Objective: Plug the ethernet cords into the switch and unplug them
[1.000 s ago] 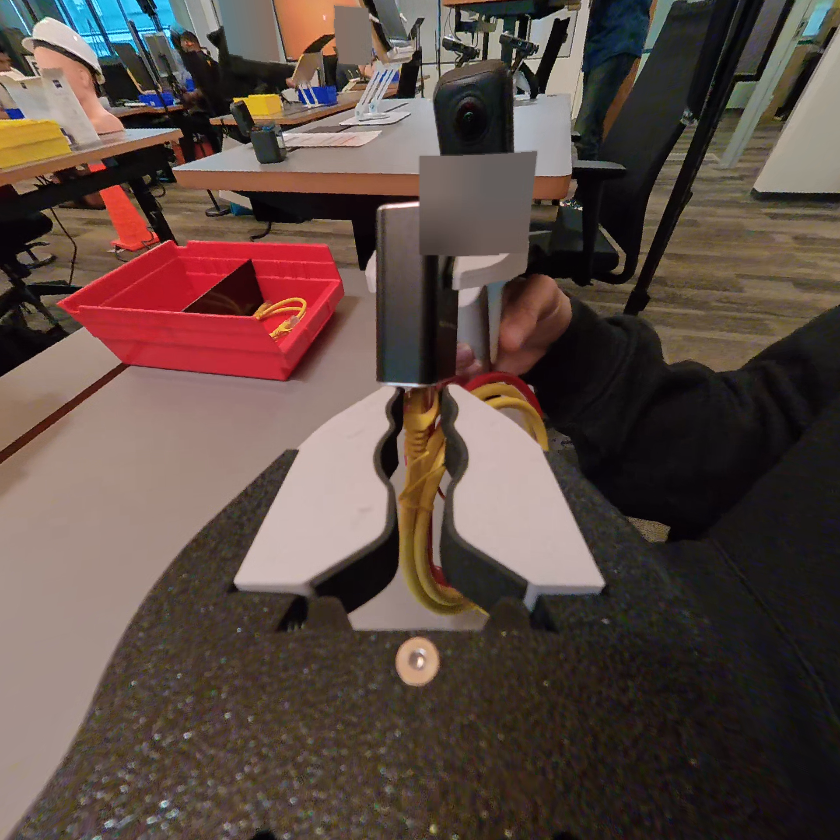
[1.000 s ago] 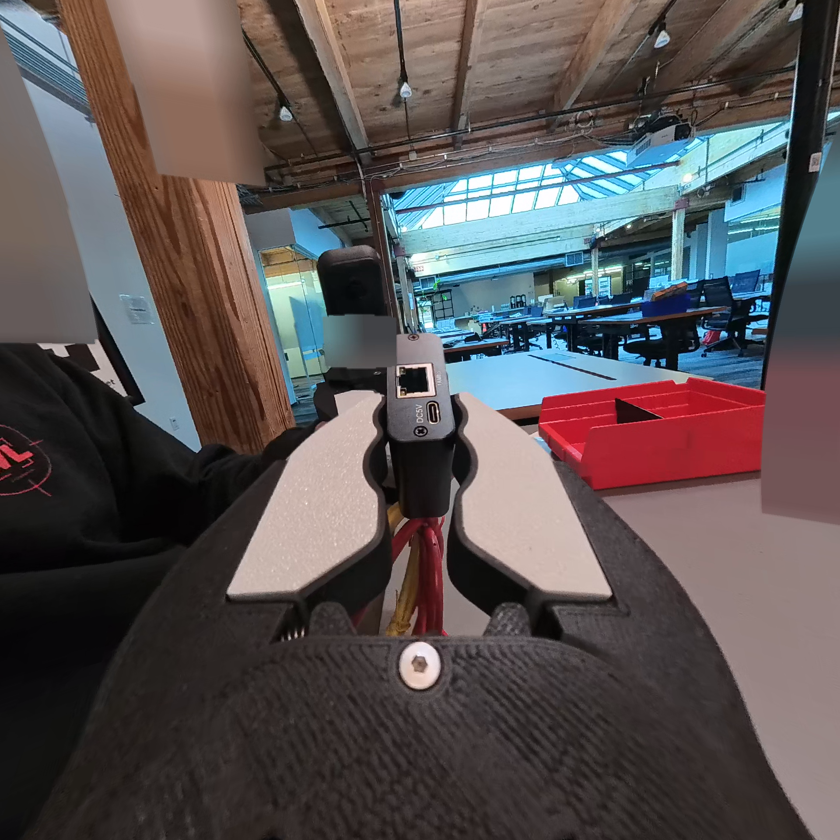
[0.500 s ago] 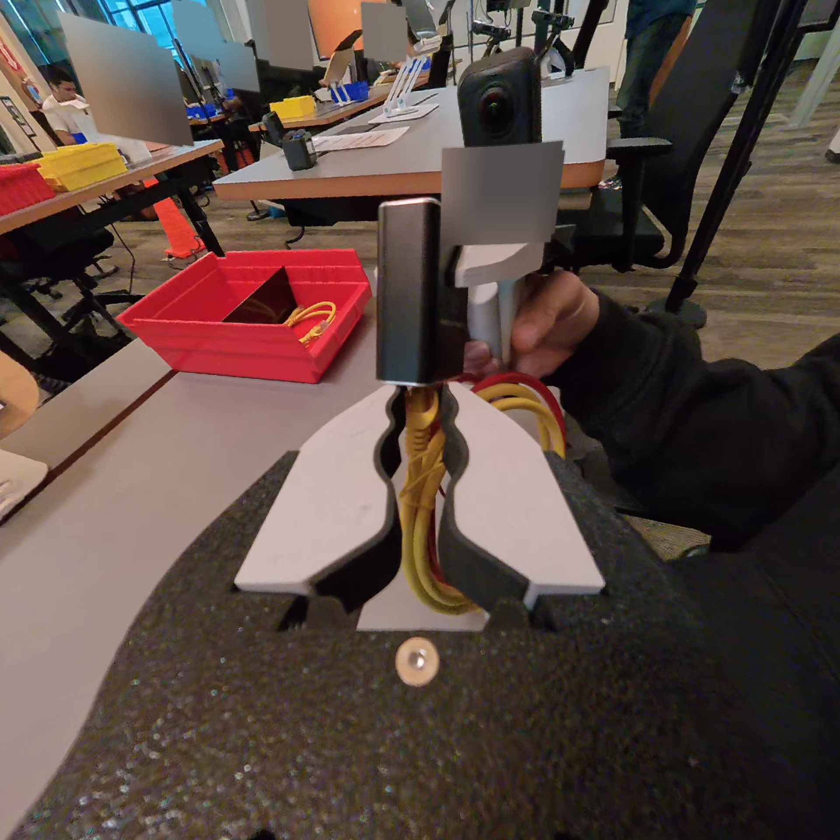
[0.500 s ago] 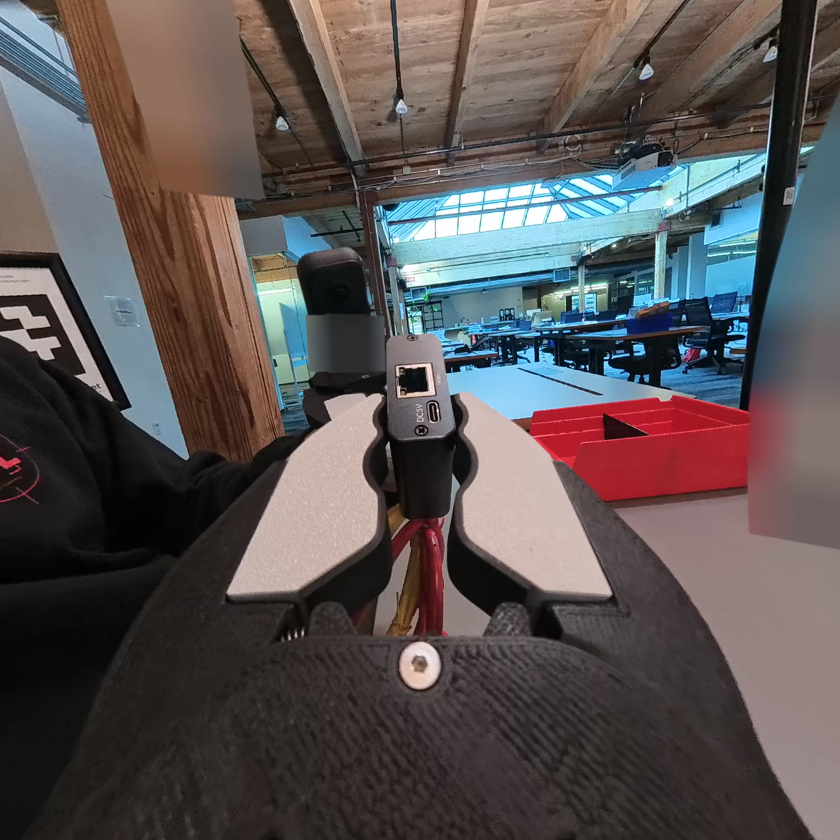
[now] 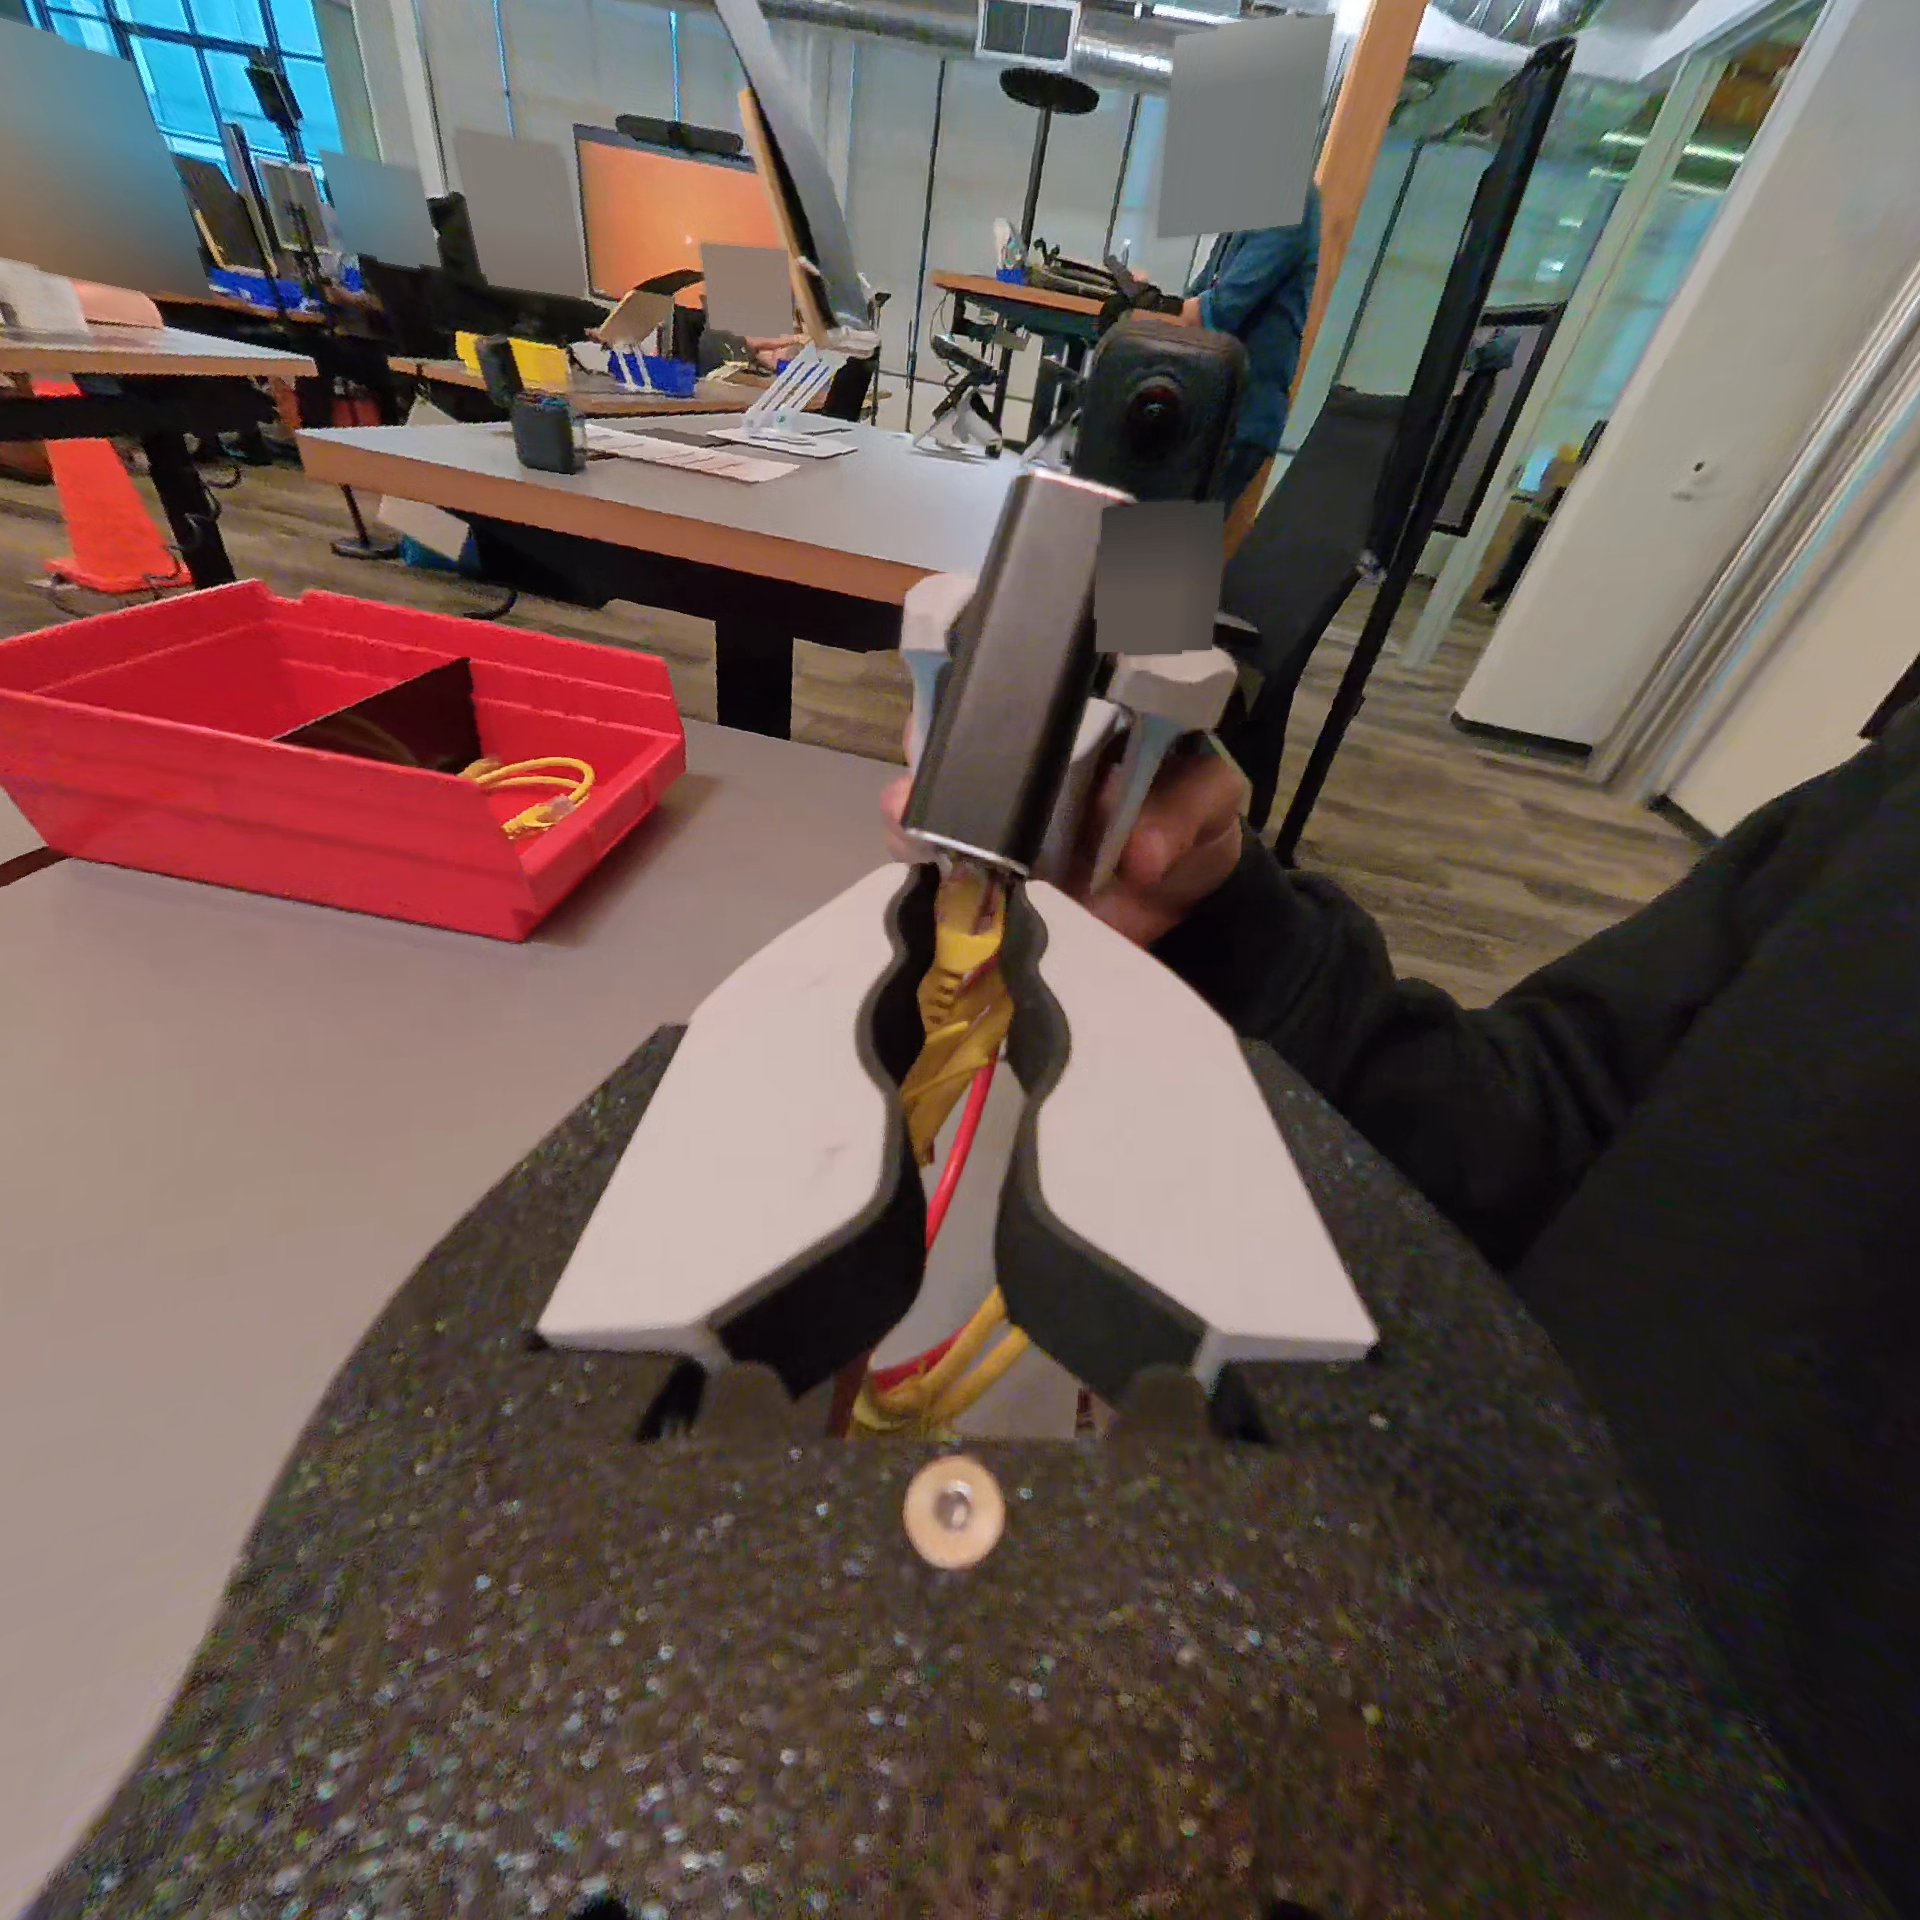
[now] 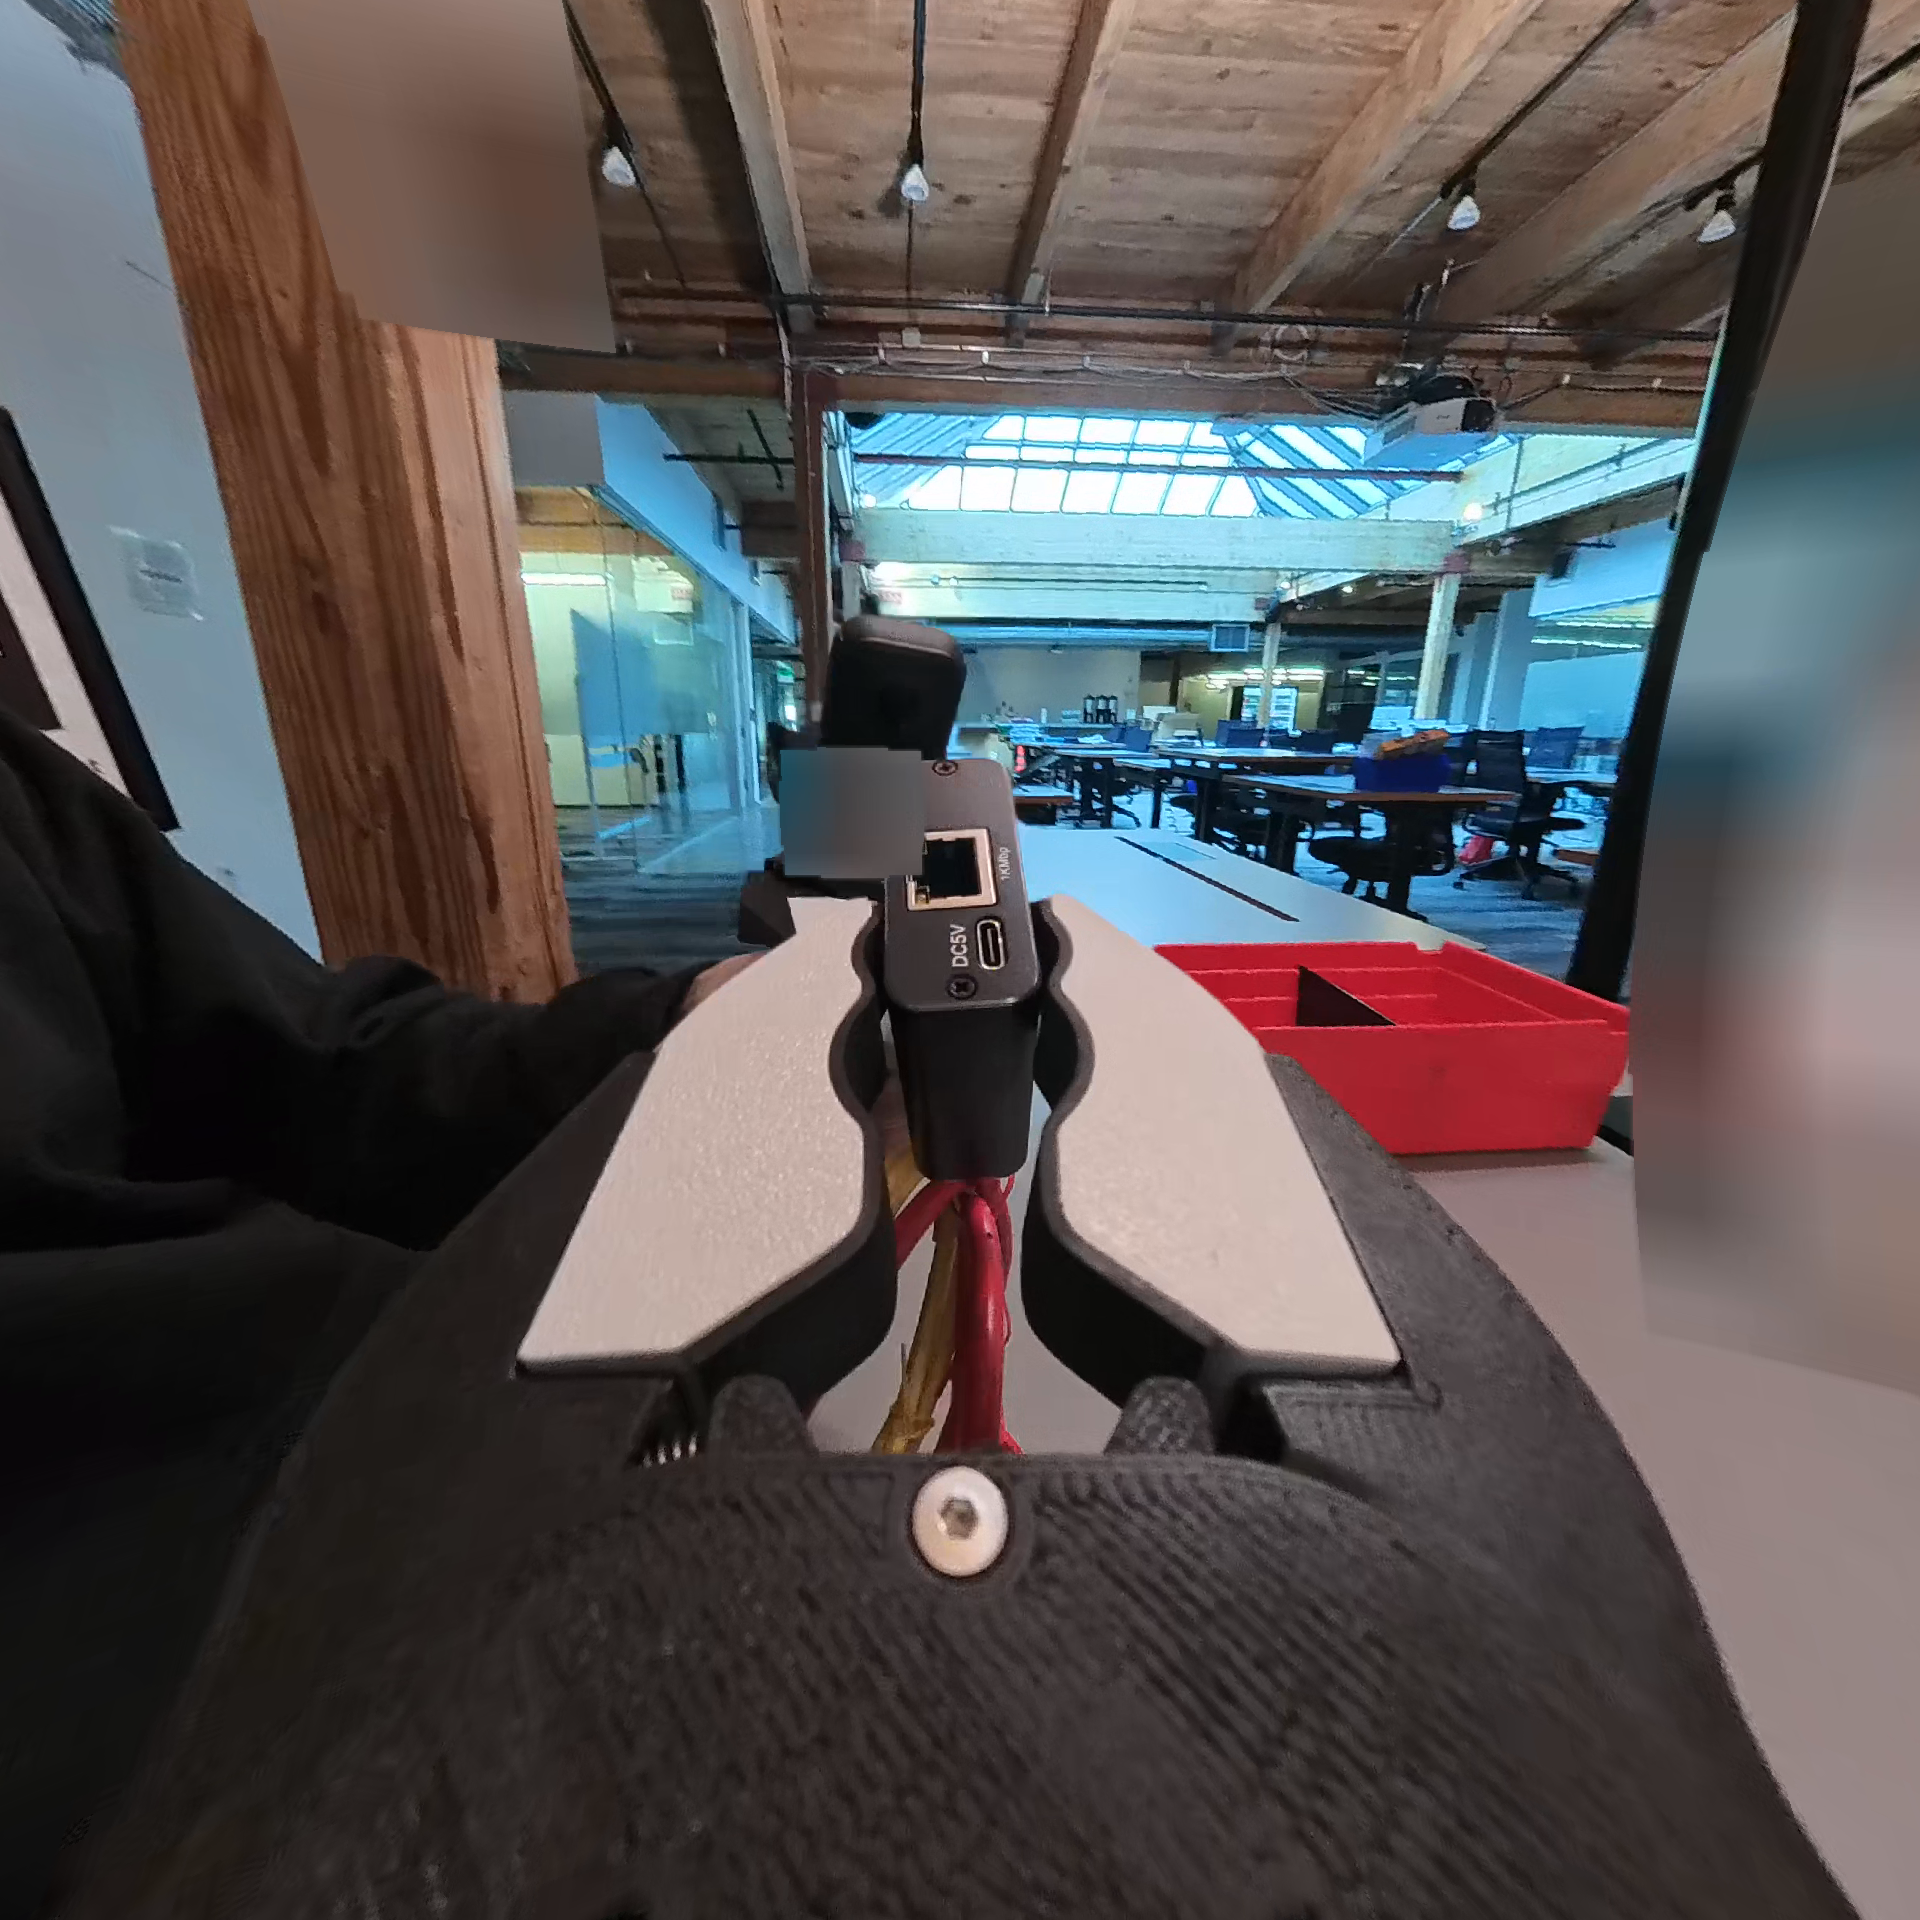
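The black switch [image 6: 961,997] is held in the air above the table [image 5: 312,1091], clamped in the right gripper [image 6: 961,1023], with red and yellow cords plugged underneath. The left gripper [image 5: 961,971] pinches 1 yellow plug [image 5: 966,951] at its port, seemingly mid-unplugging; several cords look left, and 1 yellow cord [image 5: 535,790] lies in the red bin [image 5: 343,821].

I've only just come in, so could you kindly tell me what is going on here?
A person is working a pair of tongs in each hand. The right tongs are shut on the black switch, held up off the table. The left tongs are shut on a yellow ethernet cord right at the switch's end. Red cords hang there too. A red bin holds another yellow cord.
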`<state>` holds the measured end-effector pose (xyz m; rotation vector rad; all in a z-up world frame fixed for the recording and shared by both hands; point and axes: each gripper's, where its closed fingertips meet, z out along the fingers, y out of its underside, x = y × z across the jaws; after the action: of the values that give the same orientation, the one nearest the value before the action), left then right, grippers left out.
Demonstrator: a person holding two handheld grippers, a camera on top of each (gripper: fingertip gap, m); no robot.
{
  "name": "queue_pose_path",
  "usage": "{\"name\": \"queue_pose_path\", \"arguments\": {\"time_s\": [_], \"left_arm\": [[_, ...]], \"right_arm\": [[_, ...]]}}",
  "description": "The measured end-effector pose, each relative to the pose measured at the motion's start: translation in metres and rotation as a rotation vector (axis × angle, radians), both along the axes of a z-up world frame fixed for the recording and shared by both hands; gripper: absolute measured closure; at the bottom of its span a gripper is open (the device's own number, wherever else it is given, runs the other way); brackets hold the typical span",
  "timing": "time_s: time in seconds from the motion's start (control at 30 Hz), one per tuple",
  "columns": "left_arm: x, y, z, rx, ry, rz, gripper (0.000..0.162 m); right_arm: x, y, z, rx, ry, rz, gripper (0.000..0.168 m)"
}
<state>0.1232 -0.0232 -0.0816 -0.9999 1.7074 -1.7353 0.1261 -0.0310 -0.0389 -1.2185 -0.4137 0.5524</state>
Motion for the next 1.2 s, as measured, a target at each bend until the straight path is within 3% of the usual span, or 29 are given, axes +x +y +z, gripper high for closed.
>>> {"name": "queue_pose_path", "arguments": {"time_s": [0.13, 0.3, 0.37, 0.57, 0.73, 0.93, 1.13, 1.2], "left_arm": [[0.002, 0.001, -0.004, -0.022, 0.014, -0.016, 0.149], [0.001, 0.001, -0.004, 0.259, 0.012, 0.055, 0.149], [0.001, 0.004, -0.003, 0.289, 0.014, 0.056, 0.148], [0.002, 0.004, -0.007, 0.11, 0.026, 0.008, 0.149], [0.006, 0.011, -0.012, 0.417, 0.022, 0.129, 0.148], [0.003, 0.006, -0.002, 0.109, 0.011, 0.028, 0.148], [0.006, 0.013, -0.01, 0.443, 0.019, 0.141, 0.147], [0.005, 0.009, -0.004, 0.349, 0.016, 0.096, 0.148]], "right_arm": [[0.001, 0.002, -0.003, -0.017, -0.032, -0.029, 0.142], [0.0, -0.001, -0.004, -0.029, -0.032, -0.001, 0.142], [0.001, 0.0, -0.004, -0.022, -0.045, -0.02, 0.142], [0.002, 0.005, -0.007, -0.061, -0.046, -0.048, 0.142], [0.008, 0.008, -0.012, -0.085, 0.053, 0.005, 0.142], [0.006, 0.005, -0.004, -0.077, 0.05, -0.021, 0.142], [0.01, 0.009, -0.011, -0.091, 0.081, 0.005, 0.142], [0.009, 0.006, -0.006, -0.066, 0.092, 0.013, 0.142]]}}
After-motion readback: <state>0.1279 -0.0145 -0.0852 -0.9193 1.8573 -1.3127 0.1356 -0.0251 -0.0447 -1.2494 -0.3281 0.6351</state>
